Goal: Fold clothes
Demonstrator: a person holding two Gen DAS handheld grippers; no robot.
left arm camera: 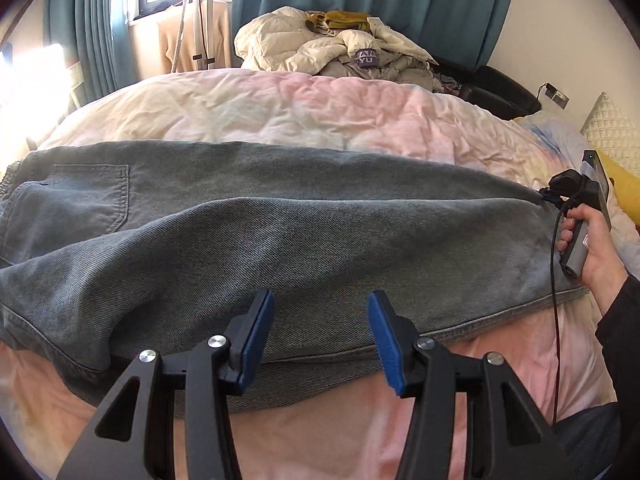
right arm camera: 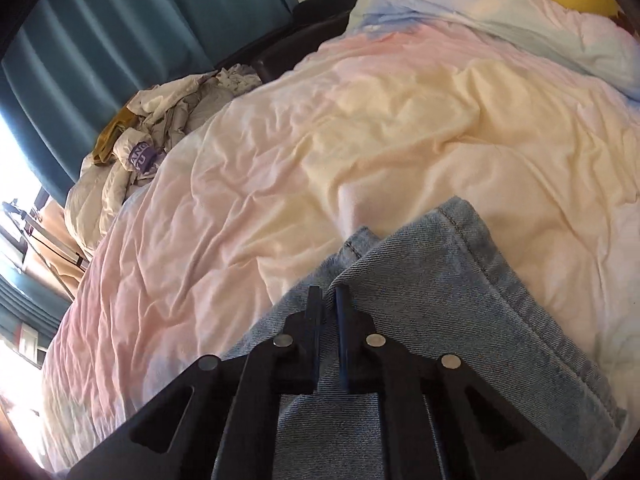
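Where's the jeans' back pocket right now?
In the left wrist view, the back pocket sits at the far left of the jeans, near the waistband, well left of the open left gripper.

The jeans [left arm camera: 304,232] I see are coarse denim, a matt twill weave with stitched hems. Under them the duvet [left arm camera: 304,108] on the bed is soft, creased cotton-like cloth, matt and pale. My left hand-held gripper [left arm camera: 320,332] is matt black plastic with shiny round metal pins and ribbed blue pads [left arm camera: 260,332] that look rubbery. The right hand-held gripper [right arm camera: 329,300] has the same black plastic and metal pins. The curtains [left arm camera: 400,8] are heavy, smooth cloth.
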